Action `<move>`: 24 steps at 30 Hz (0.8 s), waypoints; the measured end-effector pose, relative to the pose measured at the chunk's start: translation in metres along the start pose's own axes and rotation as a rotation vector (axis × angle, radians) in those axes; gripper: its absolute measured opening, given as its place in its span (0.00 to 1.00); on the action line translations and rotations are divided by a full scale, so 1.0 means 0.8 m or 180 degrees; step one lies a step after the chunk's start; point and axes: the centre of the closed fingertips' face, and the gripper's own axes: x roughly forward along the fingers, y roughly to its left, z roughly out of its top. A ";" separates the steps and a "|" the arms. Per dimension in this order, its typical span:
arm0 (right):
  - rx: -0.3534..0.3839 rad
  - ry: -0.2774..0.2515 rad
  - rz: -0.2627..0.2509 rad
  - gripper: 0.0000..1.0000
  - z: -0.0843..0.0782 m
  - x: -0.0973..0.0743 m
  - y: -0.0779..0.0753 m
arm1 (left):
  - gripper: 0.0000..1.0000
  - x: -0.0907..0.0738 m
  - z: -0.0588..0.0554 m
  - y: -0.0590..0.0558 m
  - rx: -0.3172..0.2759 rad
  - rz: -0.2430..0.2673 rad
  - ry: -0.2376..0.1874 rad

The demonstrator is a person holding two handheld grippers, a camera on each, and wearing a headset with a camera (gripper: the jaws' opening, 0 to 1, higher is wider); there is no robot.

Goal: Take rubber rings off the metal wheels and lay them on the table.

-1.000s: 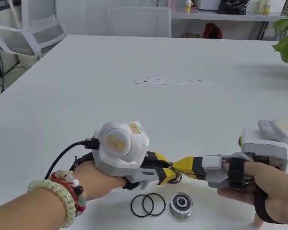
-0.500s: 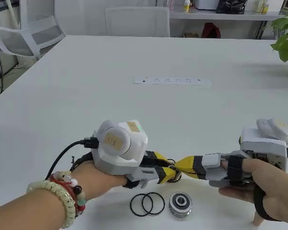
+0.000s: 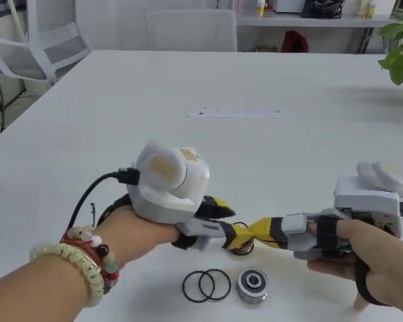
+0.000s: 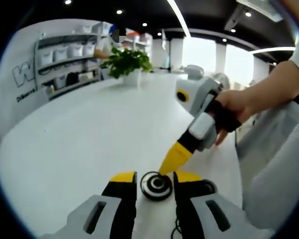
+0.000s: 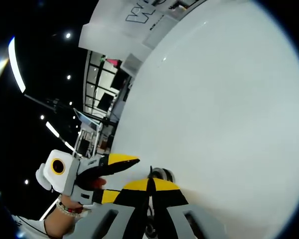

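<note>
the left gripper (image 4: 156,175) sits rolled and higher than a second ago, its jaws bracketing the small silver metal wheel (image 4: 157,187); whether they clamp it i cannot tell. the right gripper (image 5: 150,181), jaws pressed together, meets its rim, so this ring is probably next off. two black rubber rings (image 3: 207,286) and a bare steel wheel (image 3: 253,286) lie on the white table (image 3: 188,80).

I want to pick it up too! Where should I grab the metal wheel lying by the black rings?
Probably by its outer rim, coming down from above: the metal wheel lies flat, hole upward, so jaws can straddle opposite sides, clear of the rubber rings.
</note>
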 end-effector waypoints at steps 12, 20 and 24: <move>-0.0083 -0.0067 0.0181 0.00 0.010 0.000 0.024 | 0.49 -0.033 0.048 0.008 0.0150 0.0114 -0.0253; -0.0190 -0.0027 0.0325 0.00 0.009 0.003 0.046 | 0.51 -0.048 0.075 -0.005 0.0274 0.0011 -0.0472; -0.0326 0.0073 0.0342 0.00 0.002 0.006 0.054 | 0.55 -0.056 0.078 -0.010 0.0199 -0.0033 -0.0468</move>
